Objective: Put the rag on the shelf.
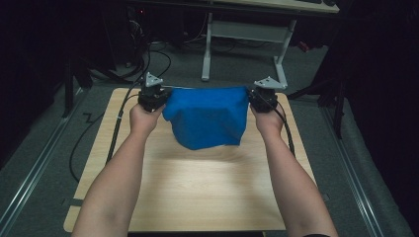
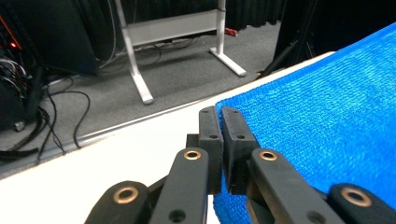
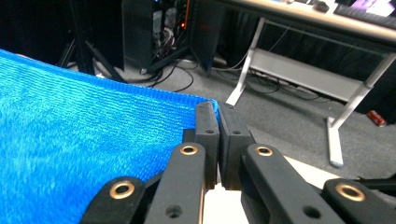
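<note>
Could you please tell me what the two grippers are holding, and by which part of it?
A blue cloth: the left gripper and right gripper each pinch one top corner, stretching its upper edge between them.

Wooden table [image 1: 197, 197], white-legged desk [image 1: 247, 29], floor cables [image 2: 51, 116], red can [image 3: 376, 118]

The blue cloth [image 1: 207, 118] is a knitted, towel-like fabric, matt and rough with fine ribbed rows. The desk [image 1: 197, 187] is pale wood-grain laminate, smooth with a soft sheen. The left hand-held gripper [image 2: 220, 122] has matt black plastic jaws with brass-coloured metal rivets. The floor [image 1: 44, 148] is grey carpet
</note>
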`<state>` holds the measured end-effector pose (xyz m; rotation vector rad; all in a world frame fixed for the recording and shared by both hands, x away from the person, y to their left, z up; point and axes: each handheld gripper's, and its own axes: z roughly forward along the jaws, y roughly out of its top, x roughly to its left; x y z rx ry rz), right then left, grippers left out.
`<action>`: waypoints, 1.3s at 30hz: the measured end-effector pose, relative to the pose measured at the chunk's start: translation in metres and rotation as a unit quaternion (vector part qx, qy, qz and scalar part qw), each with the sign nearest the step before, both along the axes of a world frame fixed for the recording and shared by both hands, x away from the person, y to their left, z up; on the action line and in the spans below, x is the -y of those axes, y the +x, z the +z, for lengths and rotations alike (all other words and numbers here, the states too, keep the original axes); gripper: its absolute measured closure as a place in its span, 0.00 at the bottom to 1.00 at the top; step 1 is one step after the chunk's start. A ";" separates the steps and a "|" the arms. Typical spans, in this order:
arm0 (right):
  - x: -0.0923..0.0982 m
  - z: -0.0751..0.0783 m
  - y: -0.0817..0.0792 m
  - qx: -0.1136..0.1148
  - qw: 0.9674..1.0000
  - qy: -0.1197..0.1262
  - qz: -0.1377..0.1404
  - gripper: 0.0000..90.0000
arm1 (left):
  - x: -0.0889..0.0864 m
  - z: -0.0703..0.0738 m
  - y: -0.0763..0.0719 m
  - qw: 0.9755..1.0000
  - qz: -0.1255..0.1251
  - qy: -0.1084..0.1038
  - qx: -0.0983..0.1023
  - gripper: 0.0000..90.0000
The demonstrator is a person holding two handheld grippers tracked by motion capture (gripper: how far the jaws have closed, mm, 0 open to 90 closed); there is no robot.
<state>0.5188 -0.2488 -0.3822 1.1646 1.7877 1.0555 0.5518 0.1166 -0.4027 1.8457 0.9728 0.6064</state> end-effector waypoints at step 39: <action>-0.002 -0.090 -0.040 -0.073 0.996 0.029 0.033 0.99 | -0.001 -0.089 -0.033 0.993 -0.033 -0.070 -0.087 0.97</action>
